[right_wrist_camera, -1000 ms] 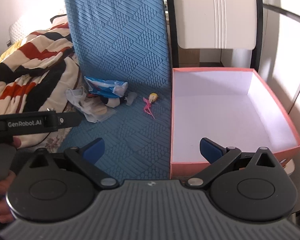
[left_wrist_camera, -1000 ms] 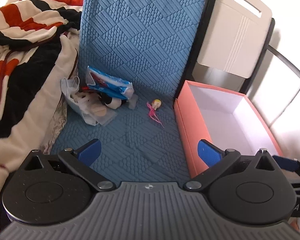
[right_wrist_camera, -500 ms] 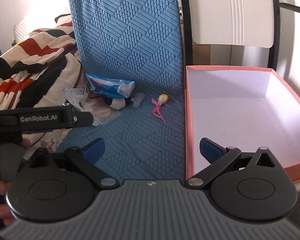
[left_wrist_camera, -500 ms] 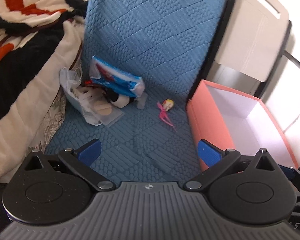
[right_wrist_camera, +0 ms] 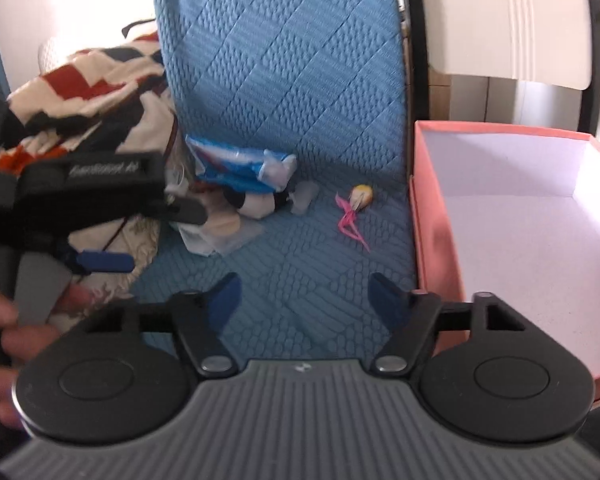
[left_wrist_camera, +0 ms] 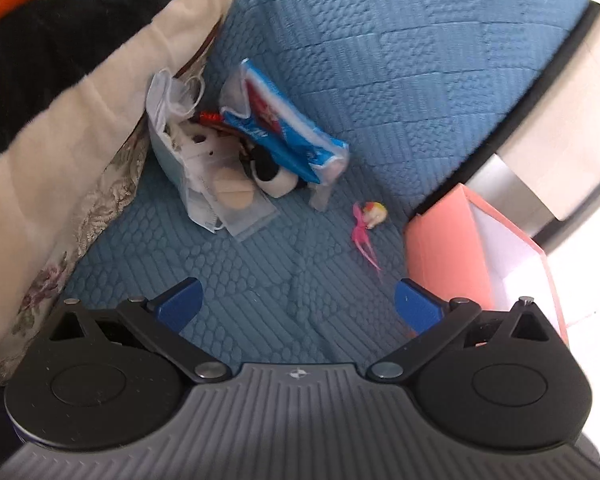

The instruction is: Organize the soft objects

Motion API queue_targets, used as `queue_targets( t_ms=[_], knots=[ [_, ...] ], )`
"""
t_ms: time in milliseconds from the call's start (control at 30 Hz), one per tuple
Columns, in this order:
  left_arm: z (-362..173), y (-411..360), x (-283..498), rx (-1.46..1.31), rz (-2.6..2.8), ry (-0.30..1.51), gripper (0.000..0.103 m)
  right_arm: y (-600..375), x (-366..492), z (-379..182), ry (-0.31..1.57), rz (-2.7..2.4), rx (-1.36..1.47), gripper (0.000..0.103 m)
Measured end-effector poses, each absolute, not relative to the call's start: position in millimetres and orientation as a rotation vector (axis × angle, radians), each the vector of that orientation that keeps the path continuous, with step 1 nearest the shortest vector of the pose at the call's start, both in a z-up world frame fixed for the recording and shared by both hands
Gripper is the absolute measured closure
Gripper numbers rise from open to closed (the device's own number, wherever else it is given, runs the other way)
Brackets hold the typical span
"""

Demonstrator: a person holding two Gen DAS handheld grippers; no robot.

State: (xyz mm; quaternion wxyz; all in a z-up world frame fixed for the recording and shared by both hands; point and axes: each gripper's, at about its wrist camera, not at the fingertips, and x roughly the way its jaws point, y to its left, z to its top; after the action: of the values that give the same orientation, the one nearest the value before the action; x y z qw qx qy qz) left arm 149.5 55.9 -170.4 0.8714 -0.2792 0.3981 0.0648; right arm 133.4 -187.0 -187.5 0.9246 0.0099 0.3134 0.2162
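A pile of soft things lies on the blue quilted mat (left_wrist_camera: 260,292): a blue tissue pack (left_wrist_camera: 284,136), a black and white plush (left_wrist_camera: 272,178), a clear bag with a round puff (left_wrist_camera: 232,200) and a white face mask (left_wrist_camera: 168,120). A small pink doll (left_wrist_camera: 366,222) lies to their right. The pile also shows in the right wrist view (right_wrist_camera: 240,184), as does the doll (right_wrist_camera: 354,208). My left gripper (left_wrist_camera: 296,306) is open and empty, short of the pile. My right gripper (right_wrist_camera: 304,296) is open and empty over the mat.
An empty pink box (right_wrist_camera: 432,216) with a white inside stands right of the mat, also in the left wrist view (left_wrist_camera: 444,252). A patterned blanket (left_wrist_camera: 60,120) lies on the left. A white chair back (right_wrist_camera: 512,20) stands behind the box.
Both grippers have moved forward and lower toward the pile on the mat. The right gripper's fingers have come somewhat closer together. The left gripper has moved further into the right view.
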Motion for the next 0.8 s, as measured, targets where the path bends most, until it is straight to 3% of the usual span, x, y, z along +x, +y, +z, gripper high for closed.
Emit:
queue_targets(
  t_ms=[200,267,333,433,800],
  knots=[
    [-187,68,169,-0.652,0.15,0.849,0.0,-177,150,-197,0.648,0.453,0.026,0.036],
    [-189,70,175,-0.65,0.154,0.85,0.004,-173,160,-198,0.641,0.452,0.028,0.042],
    [-192,72,180,-0.667,0.14,0.84,0.006,-173,169,-200,0.635,0.467,0.049,0.056],
    [-205,75,187,-0.715,0.12,0.841,0.013,-169,184,-206,0.66,0.463,0.052,0.062],
    [-234,94,211,-0.765,0.195,0.874,0.029,-170,236,-211,0.689,0.443,0.092,0.062]
  ],
)
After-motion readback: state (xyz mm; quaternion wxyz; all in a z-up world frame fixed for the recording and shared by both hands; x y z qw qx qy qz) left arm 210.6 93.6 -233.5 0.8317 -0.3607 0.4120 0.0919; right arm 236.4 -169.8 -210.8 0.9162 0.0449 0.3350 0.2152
